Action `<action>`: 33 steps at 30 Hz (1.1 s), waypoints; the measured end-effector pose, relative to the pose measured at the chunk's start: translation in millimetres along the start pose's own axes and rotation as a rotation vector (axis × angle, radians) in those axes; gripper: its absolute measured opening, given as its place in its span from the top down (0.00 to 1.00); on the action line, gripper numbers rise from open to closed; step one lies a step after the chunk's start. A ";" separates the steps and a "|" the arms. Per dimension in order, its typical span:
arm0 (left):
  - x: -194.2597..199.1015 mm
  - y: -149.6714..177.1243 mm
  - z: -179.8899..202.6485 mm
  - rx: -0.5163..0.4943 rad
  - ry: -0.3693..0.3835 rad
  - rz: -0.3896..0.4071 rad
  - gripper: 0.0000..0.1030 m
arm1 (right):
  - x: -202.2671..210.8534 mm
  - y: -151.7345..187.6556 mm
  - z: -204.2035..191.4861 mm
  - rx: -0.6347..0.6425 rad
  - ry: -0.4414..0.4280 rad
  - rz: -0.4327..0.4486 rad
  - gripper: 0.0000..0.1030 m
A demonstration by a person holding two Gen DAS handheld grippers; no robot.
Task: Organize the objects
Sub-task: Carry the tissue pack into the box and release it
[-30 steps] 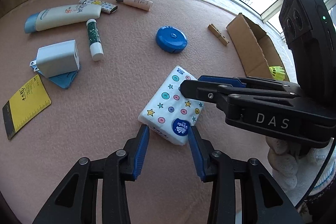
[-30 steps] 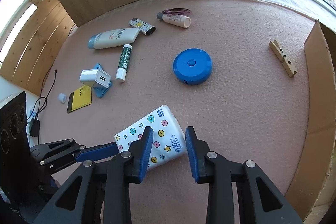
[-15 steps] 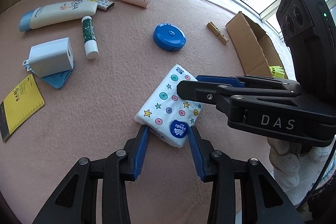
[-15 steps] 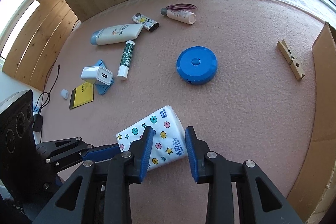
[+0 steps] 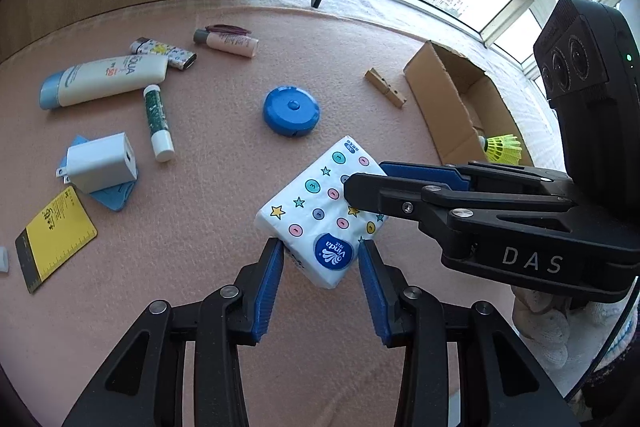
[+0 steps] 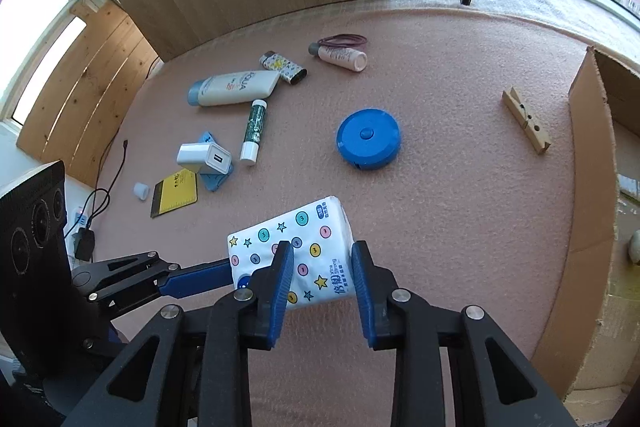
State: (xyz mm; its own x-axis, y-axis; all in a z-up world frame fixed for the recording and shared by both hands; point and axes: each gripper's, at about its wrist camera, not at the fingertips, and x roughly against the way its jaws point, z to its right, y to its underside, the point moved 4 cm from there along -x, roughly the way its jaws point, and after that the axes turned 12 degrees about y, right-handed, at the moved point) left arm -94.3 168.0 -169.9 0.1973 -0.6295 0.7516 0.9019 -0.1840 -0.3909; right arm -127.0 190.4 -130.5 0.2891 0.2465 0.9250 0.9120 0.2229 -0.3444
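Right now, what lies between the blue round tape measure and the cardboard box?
Only a wooden clothespin lies between the tape measure and the cardboard box; the right wrist view shows it.

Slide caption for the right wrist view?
Both tools grip a tissue pack above the pink mat.

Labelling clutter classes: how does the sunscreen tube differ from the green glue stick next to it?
The sunscreen tube is cream with a blue cap and printed lettering; the glue stick is dark green with a white end. The tube is clearly larger and flattened toward one end; the stick is slim and round. The tube lies roughly crosswise in the right wrist view, the stick nearly at right angles to it. Both lie flat on the pink mat, untouched.
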 end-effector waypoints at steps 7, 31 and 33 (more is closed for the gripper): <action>-4.6 -23.1 45.7 -0.093 0.024 0.019 0.59 | 30.7 0.0 26.2 -0.037 0.030 0.054 0.74; -111.7 -53.0 205.0 -0.375 0.159 -0.089 0.59 | 106.4 44.7 188.2 -0.319 0.218 0.168 0.74; -116.7 -53.3 204.5 -0.379 0.159 -0.098 0.59 | 106.0 46.3 193.3 -0.327 0.223 0.166 0.74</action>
State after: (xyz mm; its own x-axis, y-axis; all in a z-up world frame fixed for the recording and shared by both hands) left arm -86.9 405.6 -128.1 0.0288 -0.6987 0.7149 0.7022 -0.4948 -0.5119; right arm -110.4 409.2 -79.4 0.4628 0.0362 0.8857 0.8817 -0.1222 -0.4557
